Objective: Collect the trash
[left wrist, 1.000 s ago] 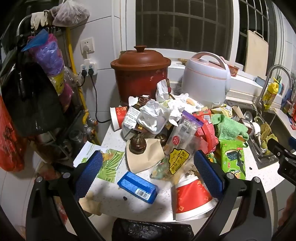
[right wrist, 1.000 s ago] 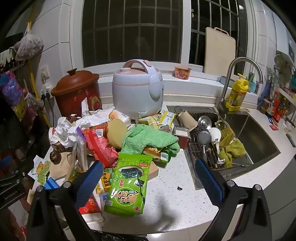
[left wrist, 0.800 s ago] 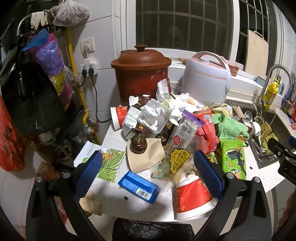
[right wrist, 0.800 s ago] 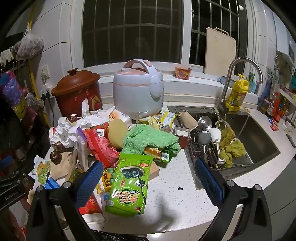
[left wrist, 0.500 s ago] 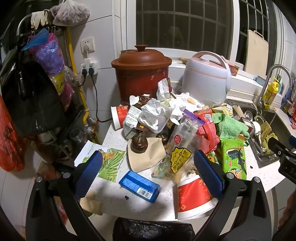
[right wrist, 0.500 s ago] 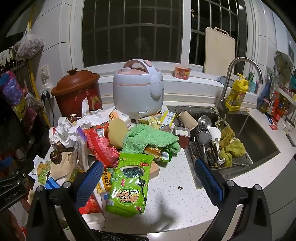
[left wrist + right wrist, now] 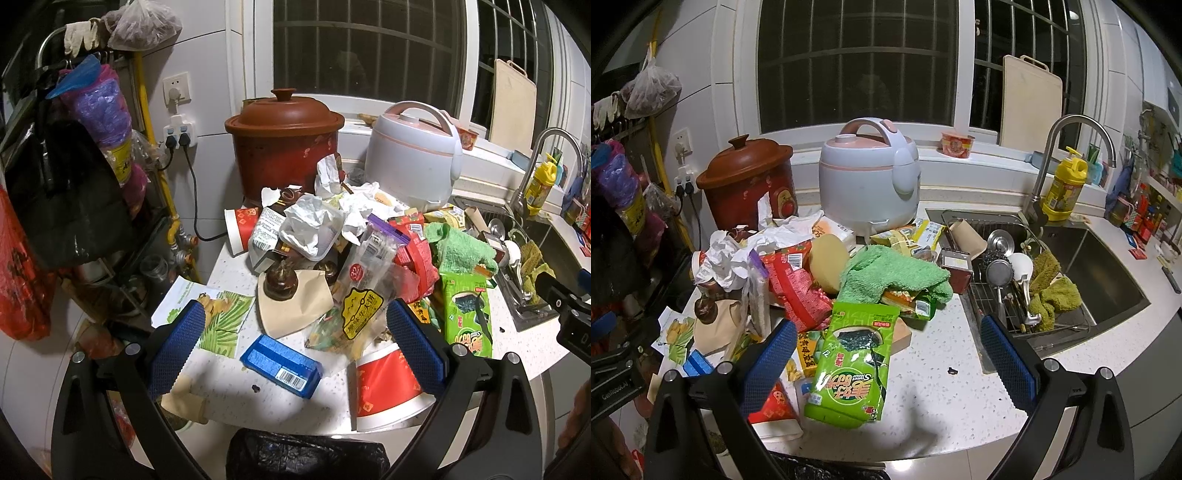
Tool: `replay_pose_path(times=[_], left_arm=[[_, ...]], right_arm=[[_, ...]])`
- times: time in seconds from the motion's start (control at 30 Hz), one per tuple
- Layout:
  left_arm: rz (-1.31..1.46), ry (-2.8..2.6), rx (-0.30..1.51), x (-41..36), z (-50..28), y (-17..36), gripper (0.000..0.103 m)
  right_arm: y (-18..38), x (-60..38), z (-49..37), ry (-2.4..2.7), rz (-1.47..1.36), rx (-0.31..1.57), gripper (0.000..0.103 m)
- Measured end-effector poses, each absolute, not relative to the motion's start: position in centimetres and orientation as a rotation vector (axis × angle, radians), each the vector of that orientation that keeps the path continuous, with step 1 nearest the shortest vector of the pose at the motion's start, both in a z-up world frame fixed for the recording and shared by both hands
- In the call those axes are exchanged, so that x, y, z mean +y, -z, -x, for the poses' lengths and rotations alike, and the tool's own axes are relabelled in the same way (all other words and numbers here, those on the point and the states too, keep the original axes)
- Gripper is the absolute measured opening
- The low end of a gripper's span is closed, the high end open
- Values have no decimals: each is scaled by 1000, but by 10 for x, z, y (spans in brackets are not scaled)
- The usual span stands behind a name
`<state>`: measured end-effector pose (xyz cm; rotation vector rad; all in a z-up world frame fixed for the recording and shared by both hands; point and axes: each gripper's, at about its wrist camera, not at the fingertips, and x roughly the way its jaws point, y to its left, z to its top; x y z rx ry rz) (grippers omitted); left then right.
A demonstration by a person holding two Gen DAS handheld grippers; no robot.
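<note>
A heap of trash covers the white counter [image 7: 236,398]. In the left wrist view my left gripper [image 7: 293,352] is open and empty above a blue box [image 7: 281,365], with a red paper cup [image 7: 388,384], a clear snack bag [image 7: 364,295] and crumpled paper [image 7: 310,225] close by. In the right wrist view my right gripper [image 7: 886,360] is open and empty above a green seaweed packet [image 7: 853,363]. A green cloth [image 7: 894,273] and red wrappers [image 7: 798,291] lie behind it. A black trash bag [image 7: 306,456] sits at the counter's near edge.
A red clay pot [image 7: 284,147] and a white rice cooker [image 7: 868,173] stand at the back. A sink [image 7: 1108,266] with a dish rack [image 7: 1015,295] and tap [image 7: 1067,147] is on the right. Bags [image 7: 66,184] hang at the left wall.
Both views have shifted very slightly; the trash sits a touch lower and nearer in each view. Both grippers stay open and nothing was taken hold of.
</note>
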<state>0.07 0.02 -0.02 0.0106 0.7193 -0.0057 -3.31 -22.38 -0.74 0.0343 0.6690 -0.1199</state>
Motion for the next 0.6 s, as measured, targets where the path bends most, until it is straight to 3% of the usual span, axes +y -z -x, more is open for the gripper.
replay_pose_path(times=[0.6], left_arm=[[-12,3,719,10,10,8,96]], right_arm=[[8,-223,33,120,-36,669,98]])
